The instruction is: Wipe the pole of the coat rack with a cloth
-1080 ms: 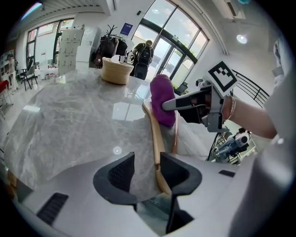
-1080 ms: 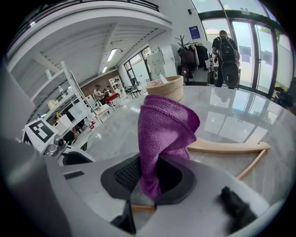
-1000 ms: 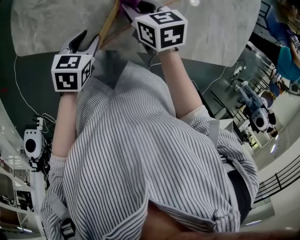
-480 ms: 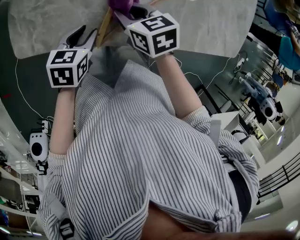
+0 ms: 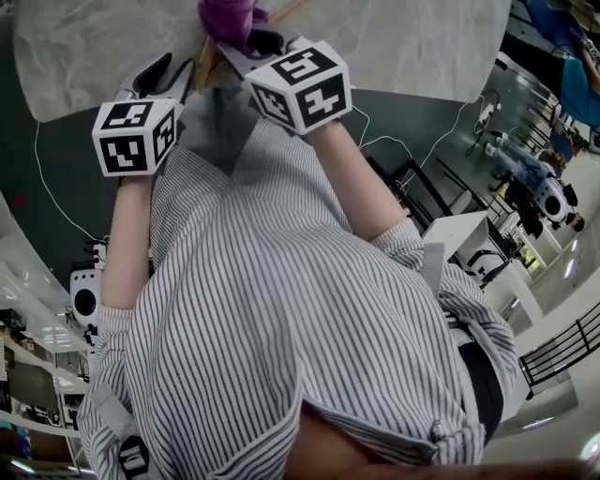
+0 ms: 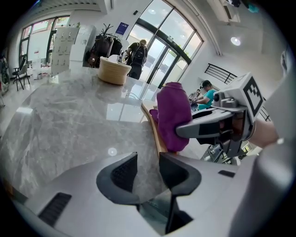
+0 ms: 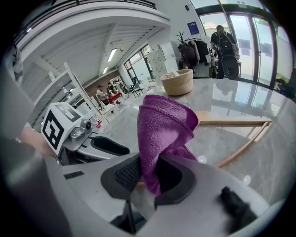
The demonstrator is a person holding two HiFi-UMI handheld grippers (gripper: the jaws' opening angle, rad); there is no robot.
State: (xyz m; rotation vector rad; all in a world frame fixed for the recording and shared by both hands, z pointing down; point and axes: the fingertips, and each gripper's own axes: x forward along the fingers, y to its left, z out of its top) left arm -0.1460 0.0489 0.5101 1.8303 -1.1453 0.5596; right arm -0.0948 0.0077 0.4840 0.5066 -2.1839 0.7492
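The coat rack's wooden pole (image 6: 156, 134) lies across a marble table (image 6: 60, 115). My right gripper (image 7: 148, 173) is shut on a purple cloth (image 7: 162, 132), and a sliver of wood shows under the cloth between the pads. In the head view the cloth (image 5: 228, 19) sits on the pole (image 5: 208, 52) at the top. My left gripper (image 6: 148, 164) stands open just short of the pole; its jaws have just been closing a little, with only marble seen between them. The right gripper (image 6: 203, 127) and the cloth (image 6: 173, 115) are just ahead of it.
A woven basket (image 7: 178, 82) stands far back on the table (image 7: 259, 171). Thin wooden bars of the rack (image 7: 233, 122) spread to the right. The person's striped shirt (image 5: 281, 309) fills the head view. Cables and equipment (image 5: 525, 178) lie on the dark floor around.
My right gripper has moved left in the head view with the cloth along the pole, closer to the left gripper. The left gripper has kept its place.
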